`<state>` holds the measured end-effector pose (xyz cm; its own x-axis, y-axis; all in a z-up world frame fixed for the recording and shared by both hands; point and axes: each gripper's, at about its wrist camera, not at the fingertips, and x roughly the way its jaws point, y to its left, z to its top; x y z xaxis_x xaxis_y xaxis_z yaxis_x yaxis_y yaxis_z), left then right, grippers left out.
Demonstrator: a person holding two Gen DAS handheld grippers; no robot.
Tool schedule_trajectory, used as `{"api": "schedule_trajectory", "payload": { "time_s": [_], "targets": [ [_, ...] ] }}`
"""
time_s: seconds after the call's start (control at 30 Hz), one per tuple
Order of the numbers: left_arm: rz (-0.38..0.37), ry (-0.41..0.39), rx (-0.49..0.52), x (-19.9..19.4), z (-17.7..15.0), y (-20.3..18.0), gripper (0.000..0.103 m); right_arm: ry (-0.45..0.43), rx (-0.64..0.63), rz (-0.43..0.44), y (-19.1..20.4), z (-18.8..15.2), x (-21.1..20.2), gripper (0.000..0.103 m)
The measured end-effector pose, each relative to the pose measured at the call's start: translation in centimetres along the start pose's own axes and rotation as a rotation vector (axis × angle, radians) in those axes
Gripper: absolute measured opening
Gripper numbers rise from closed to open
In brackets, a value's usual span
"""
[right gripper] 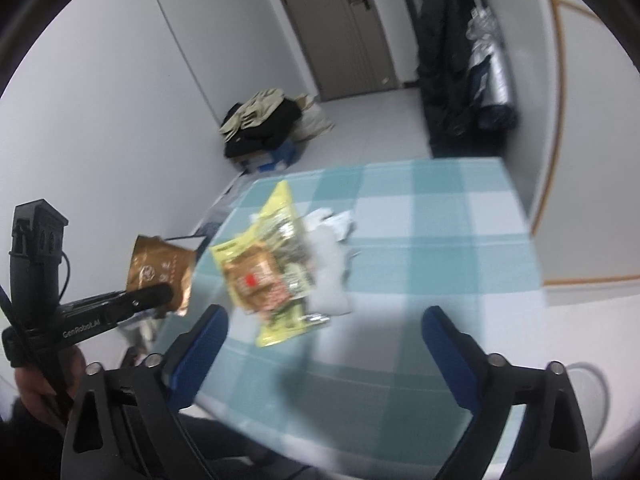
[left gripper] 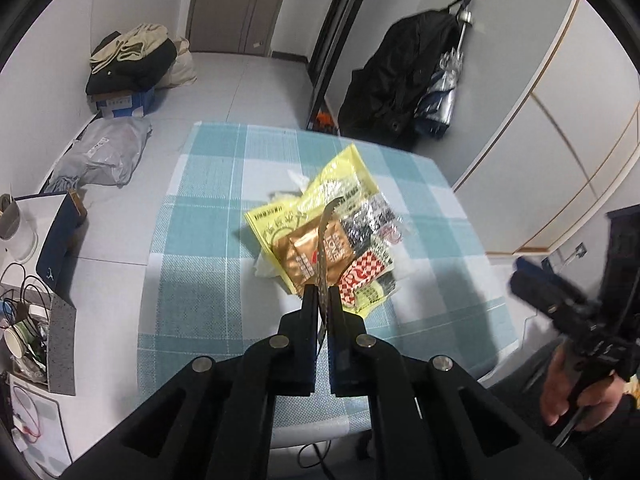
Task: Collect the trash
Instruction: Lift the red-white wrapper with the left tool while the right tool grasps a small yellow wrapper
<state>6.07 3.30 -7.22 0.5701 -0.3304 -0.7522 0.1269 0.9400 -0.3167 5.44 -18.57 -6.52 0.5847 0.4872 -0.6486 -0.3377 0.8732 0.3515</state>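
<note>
A pile of trash lies on the blue-checked tablecloth: a yellow snack bag, a gold sachet, a red-and-white checked packet and white tissue. My left gripper is shut on a gold foil wrapper, seen edge-on between its fingers and raised over the pile. The right wrist view shows that wrapper flat in the left gripper, off the table's left edge. My right gripper stands open with nothing between its blue pads, short of the pile.
On the floor beyond the table are a box heaped with clothes and a grey plastic bag. A black coat hangs on the wall at right. Cables and a paper cup crowd the left. A hand holds the right gripper.
</note>
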Motion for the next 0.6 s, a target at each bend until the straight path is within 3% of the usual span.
{"api": "schedule_trajectory", "payload": {
  "time_s": [0.13,0.2,0.33,0.47,0.6],
  "targets": [
    [-0.024,-0.024,-0.019,-0.5,0.1,0.7,0.0,0.048,0.085,0.055,0.8,0.2,2.3,0.081],
    [-0.031,-0.033,-0.027,-0.7,0.2,1.0,0.0,0.099,0.137,0.09,1.0,0.4,4.1,0.071],
    [-0.055,-0.048,-0.044,-1.0,0.6,1.5,0.0,0.154,0.243,0.132,1.2,0.3,7.3,0.07],
    [-0.074,-0.053,-0.057,-1.2,0.7,2.0,0.0,0.179,0.275,0.123,1.8,0.4,9.4,0.066],
    [-0.091,-0.062,-0.063,-1.7,0.8,2.2,0.0,0.182,0.299,0.056,1.9,0.8,10.6,0.061]
  ]
}}
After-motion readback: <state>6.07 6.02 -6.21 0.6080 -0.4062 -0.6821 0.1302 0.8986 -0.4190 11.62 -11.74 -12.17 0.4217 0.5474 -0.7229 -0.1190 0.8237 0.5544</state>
